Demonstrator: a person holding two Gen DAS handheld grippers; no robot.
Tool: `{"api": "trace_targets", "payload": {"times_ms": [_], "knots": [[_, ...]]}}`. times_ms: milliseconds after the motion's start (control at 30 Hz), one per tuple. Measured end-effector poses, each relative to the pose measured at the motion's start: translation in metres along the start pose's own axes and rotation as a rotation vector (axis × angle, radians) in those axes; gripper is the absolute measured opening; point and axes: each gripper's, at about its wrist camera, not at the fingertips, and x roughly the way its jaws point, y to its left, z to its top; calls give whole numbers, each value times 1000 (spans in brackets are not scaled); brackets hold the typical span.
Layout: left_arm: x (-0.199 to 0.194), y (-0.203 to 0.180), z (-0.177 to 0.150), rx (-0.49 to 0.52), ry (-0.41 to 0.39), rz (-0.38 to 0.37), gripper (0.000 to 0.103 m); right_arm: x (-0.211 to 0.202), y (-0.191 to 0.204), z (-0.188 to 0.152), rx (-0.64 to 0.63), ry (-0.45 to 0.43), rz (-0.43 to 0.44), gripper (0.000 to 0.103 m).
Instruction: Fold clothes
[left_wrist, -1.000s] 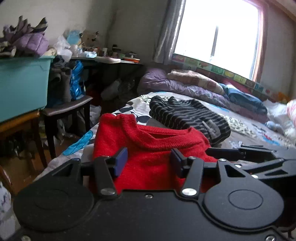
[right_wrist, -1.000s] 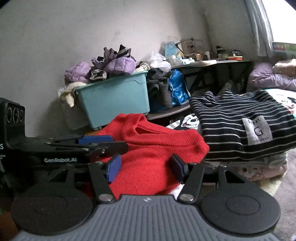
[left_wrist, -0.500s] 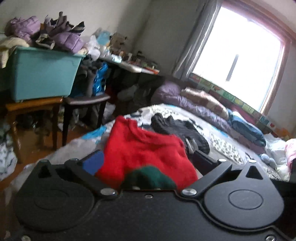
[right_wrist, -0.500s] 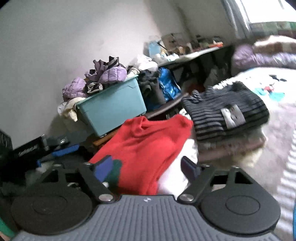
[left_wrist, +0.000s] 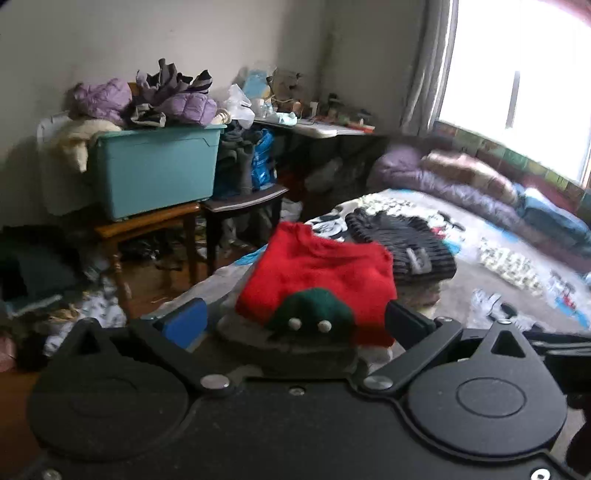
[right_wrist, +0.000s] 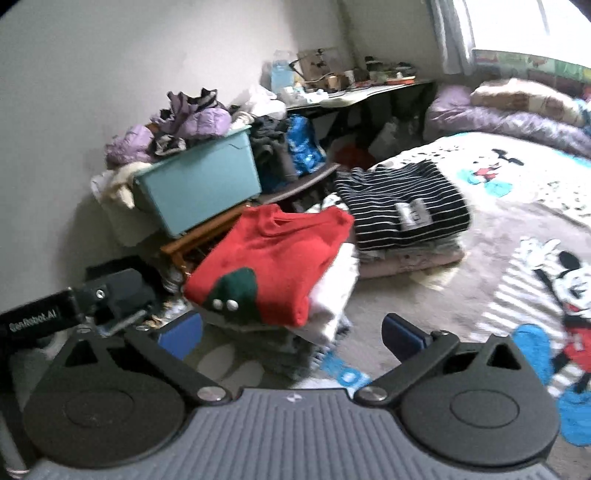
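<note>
We see the folded red knitted sweater with a dark green patch and two white buttons (left_wrist: 317, 273) lying on top of a small stack of pale folded clothes (right_wrist: 332, 295) at the edge of the cartoon-print bed cover (right_wrist: 480, 236). Just beside it, a folded black-and-white striped top with a grey label (right_wrist: 402, 206) sits on its own stack. Left gripper (left_wrist: 295, 325): jaws spread wide, nothing between the blue pads, clear of the sweater. Right gripper (right_wrist: 291, 332): jaws have just been opening, now spread wide too, nothing held, bare bed cover between the fingers. Teal plastic storage bin (left_wrist: 155, 170) stands on a brown wooden stool (left_wrist: 147, 225); it is overfilled, with lilac puffer jackets (left_wrist: 184, 107) and dark crumpled garments heaped above its rim, a cream fleece piece (left_wrist: 79, 140) hanging over its left side. Next to it, a dark chair (left_wrist: 243, 195) carries grey clothes and a blue plastic bag (left_wrist: 264, 158); what the bag holds we cannot tell.
</note>
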Motion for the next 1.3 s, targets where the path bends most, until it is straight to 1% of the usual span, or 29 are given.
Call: {"api": "trace_targets", "payload": {"times_ms": [200, 333, 467, 567, 800, 1300], "knots": [[0, -8, -10, 29, 51, 50, 103, -16, 3, -5, -13, 19, -12, 103], [-3, -12, -15, 45, 72, 66, 103, -21, 3, -10, -21, 32, -26, 103], [-9, -18, -19, 55, 74, 73, 103, -24, 1, -14, -22, 41, -46, 103], [-12, -22, -20, 64, 71, 94, 103, -27, -2, -16, -23, 44, -53, 103], [-21, -26, -21, 52, 58, 115, 103, -33, -5, -17, -25, 43, -58, 103], [-22, -20, -27, 44, 80, 136, 103, -33, 1, -22, -39, 57, -67, 103]]}}
